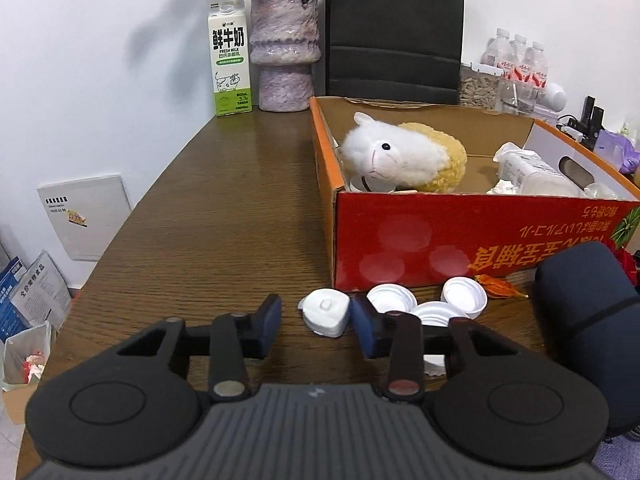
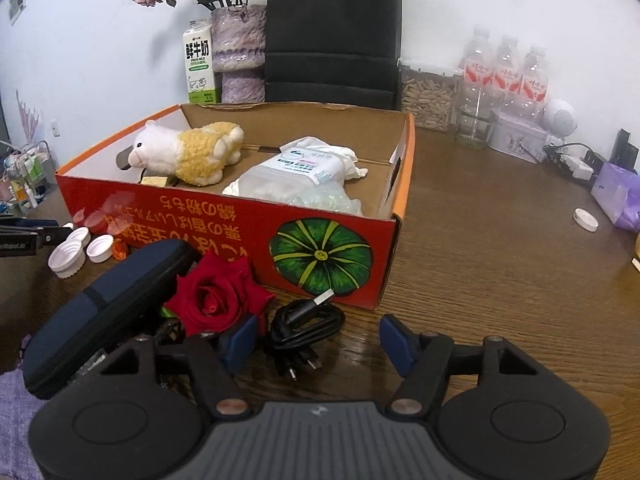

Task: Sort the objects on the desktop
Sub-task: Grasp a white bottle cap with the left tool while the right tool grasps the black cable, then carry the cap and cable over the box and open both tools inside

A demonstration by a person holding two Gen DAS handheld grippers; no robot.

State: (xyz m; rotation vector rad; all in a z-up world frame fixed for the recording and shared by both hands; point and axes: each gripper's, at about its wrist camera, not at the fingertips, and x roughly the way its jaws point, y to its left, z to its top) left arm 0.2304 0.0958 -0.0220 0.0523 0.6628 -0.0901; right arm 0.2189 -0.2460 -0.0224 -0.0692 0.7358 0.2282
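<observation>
Left claw (image 1: 316, 326) part-open around white lid piece (image 1: 325, 316) on counter (image 1: 224, 216), right pad touching, left pad clear, white caps (image 1: 464, 296) just right, red box (image 1: 440, 240) behind; right claw (image 2: 314, 342) wider, straddling black cable (image 2: 304, 328), pads off, red rose (image 2: 218, 300) left.

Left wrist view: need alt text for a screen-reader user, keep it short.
The left gripper hovers low over a wooden table, jaws apart around a small white lidded container, not yet pressing it. Three white bottle caps lie just beyond, against a red cardboard box holding a plush sheep; a milk carton and vase stand behind.
</observation>
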